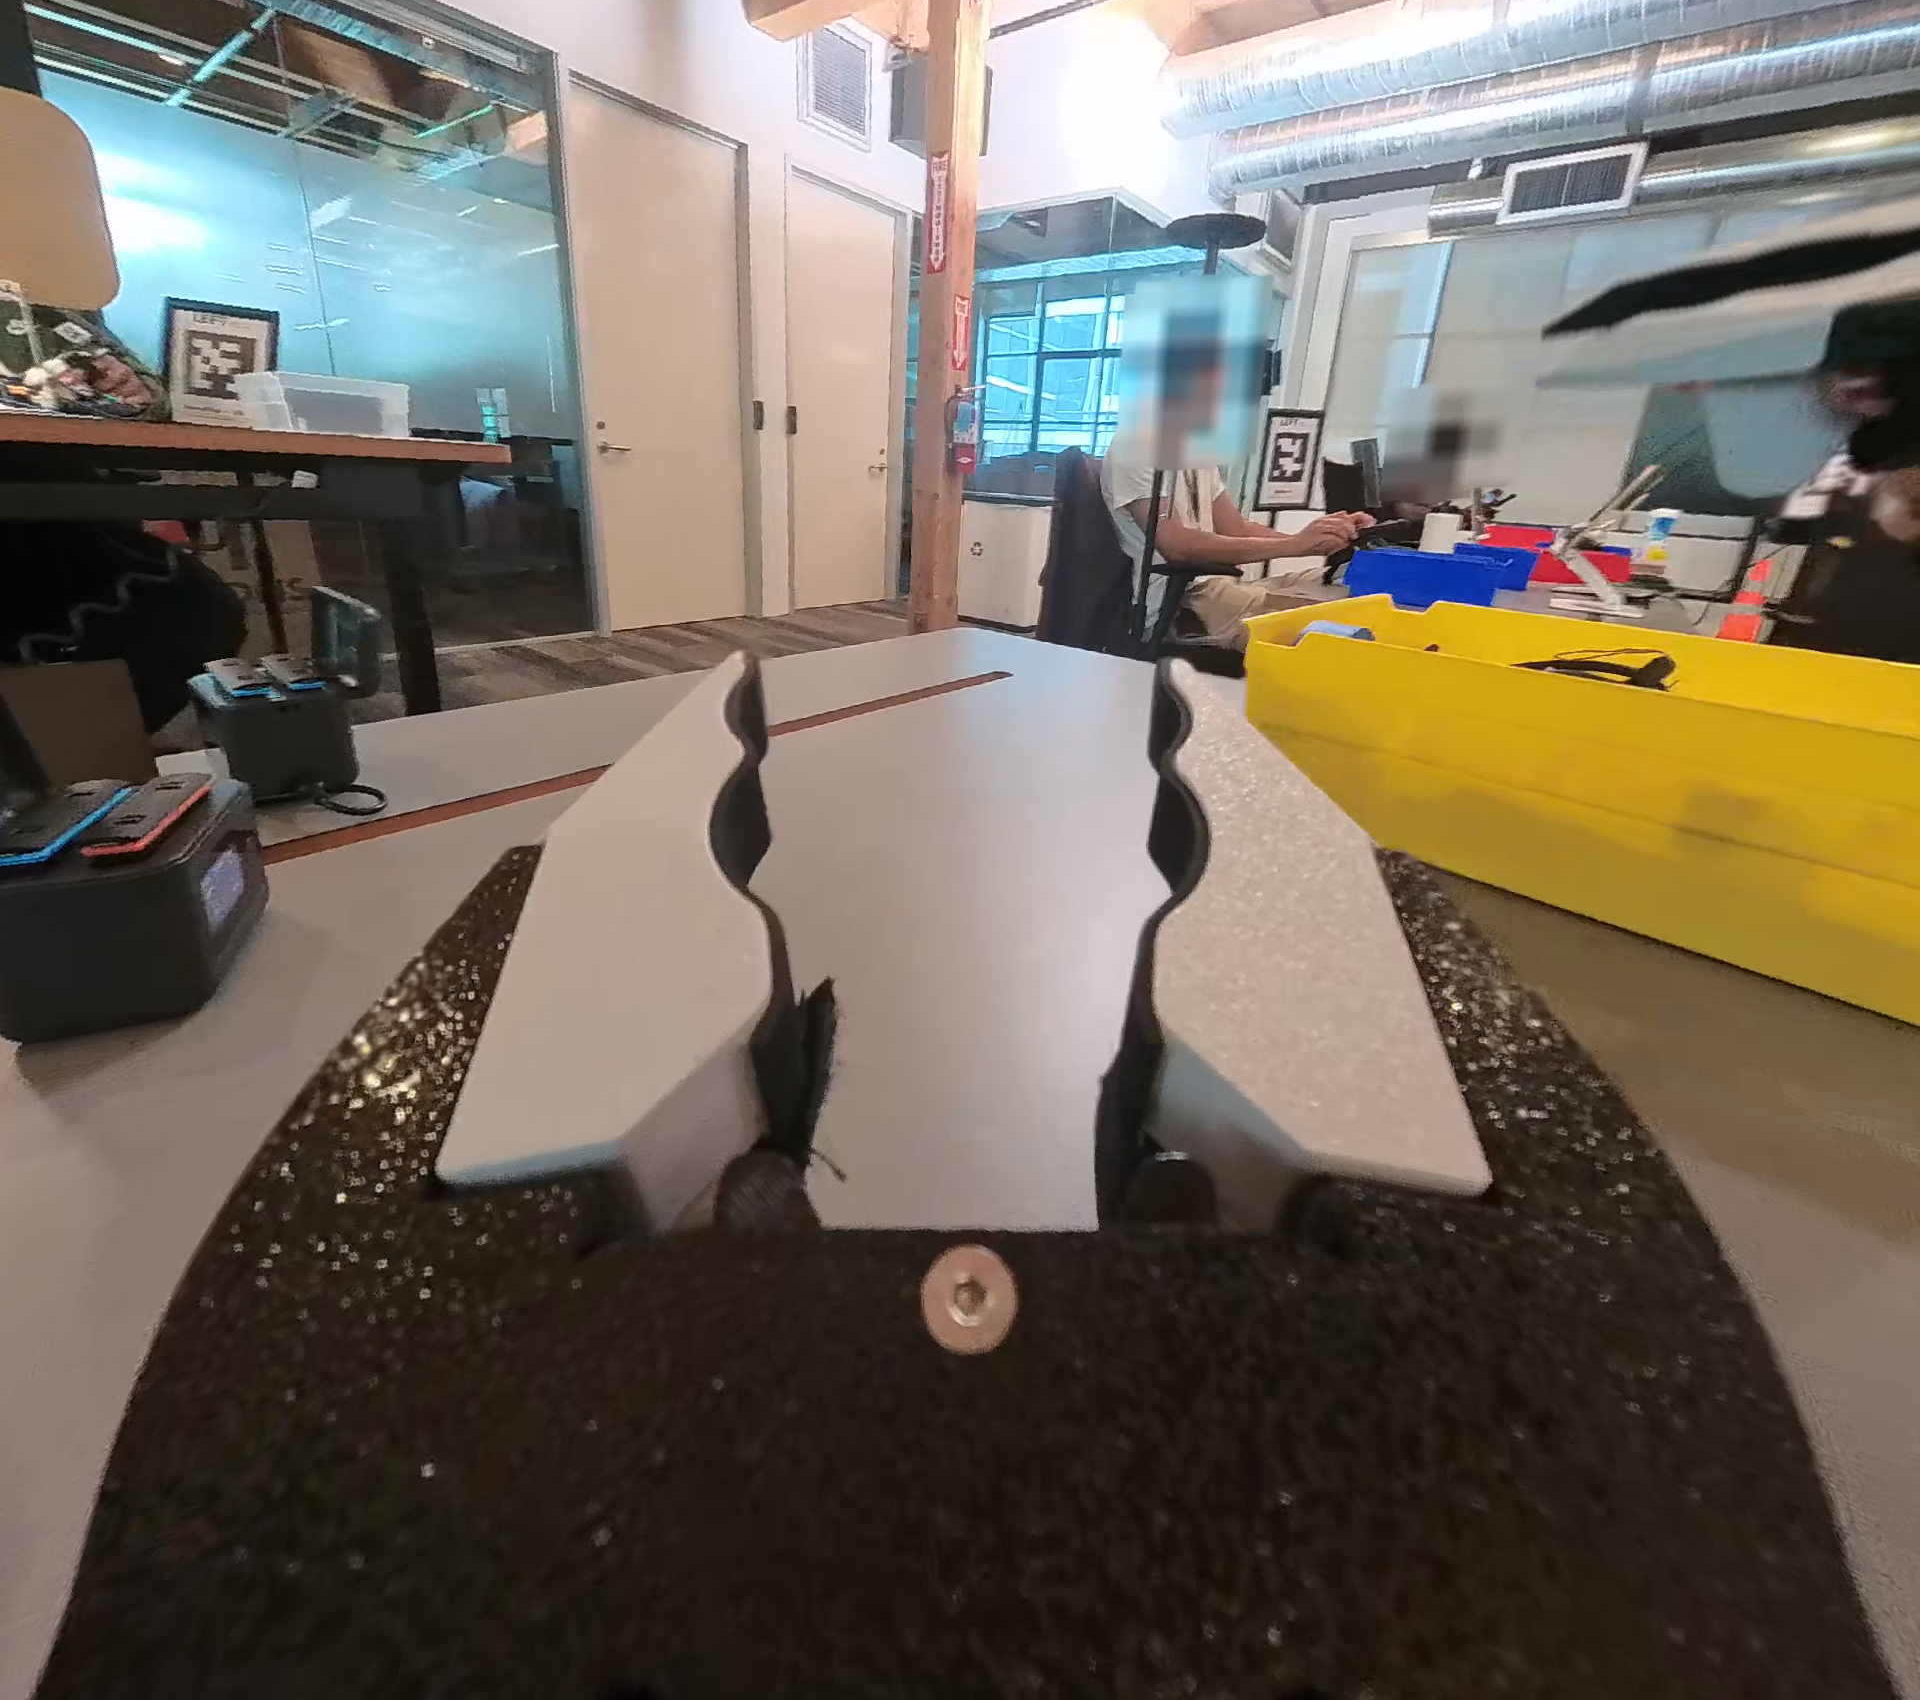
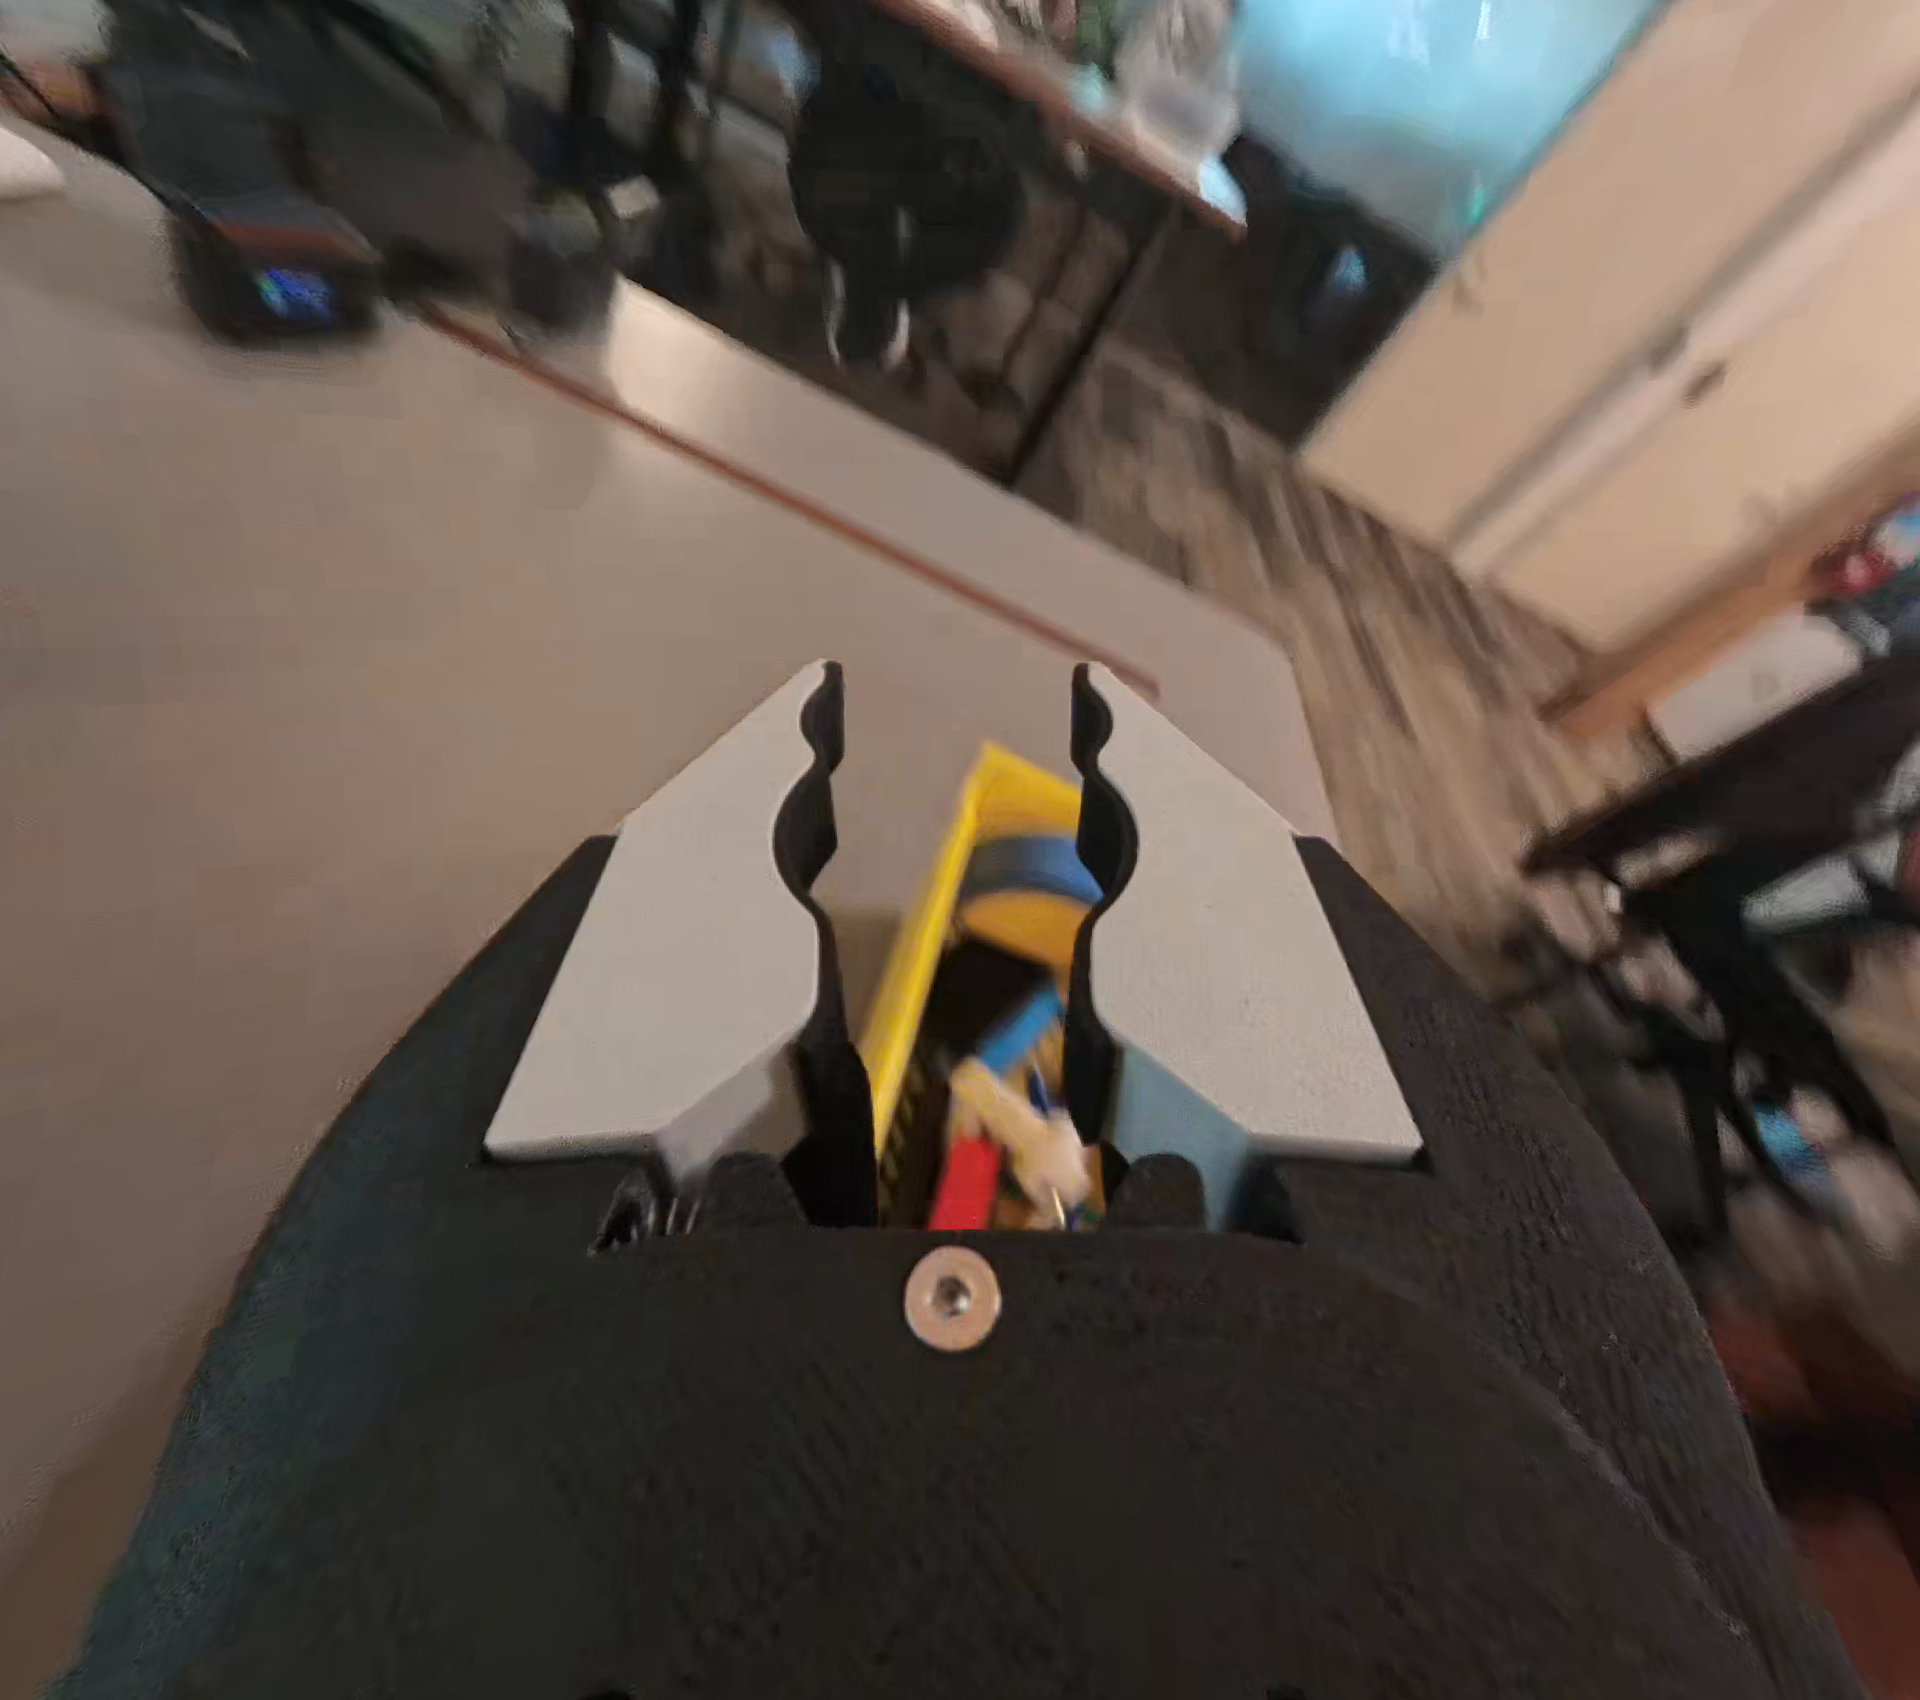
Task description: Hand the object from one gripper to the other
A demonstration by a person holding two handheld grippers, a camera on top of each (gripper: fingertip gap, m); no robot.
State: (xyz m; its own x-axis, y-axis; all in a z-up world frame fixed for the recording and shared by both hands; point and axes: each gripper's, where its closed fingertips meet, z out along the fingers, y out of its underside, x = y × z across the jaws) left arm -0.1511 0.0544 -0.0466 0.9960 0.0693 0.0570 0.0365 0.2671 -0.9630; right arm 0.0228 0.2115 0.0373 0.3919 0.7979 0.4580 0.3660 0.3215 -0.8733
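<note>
Grey tabletop [image 1: 935, 819] spread under both views, yellow bin [image 1: 1579, 777] at its right side, two black chargers [image 1: 125, 902] at the left. Left claw [image 1: 961, 684] held low and level over bare tabletop, jaws wide, nothing between them. Right claw [image 2: 956, 684] tilted down over the bin [image 2: 935, 954], jaws parted, empty; view badly blurred. Inside the bin lay a blue tape roll [image 2: 1029, 871] and small red, white and blue pieces; task's object not told apart among them
</note>
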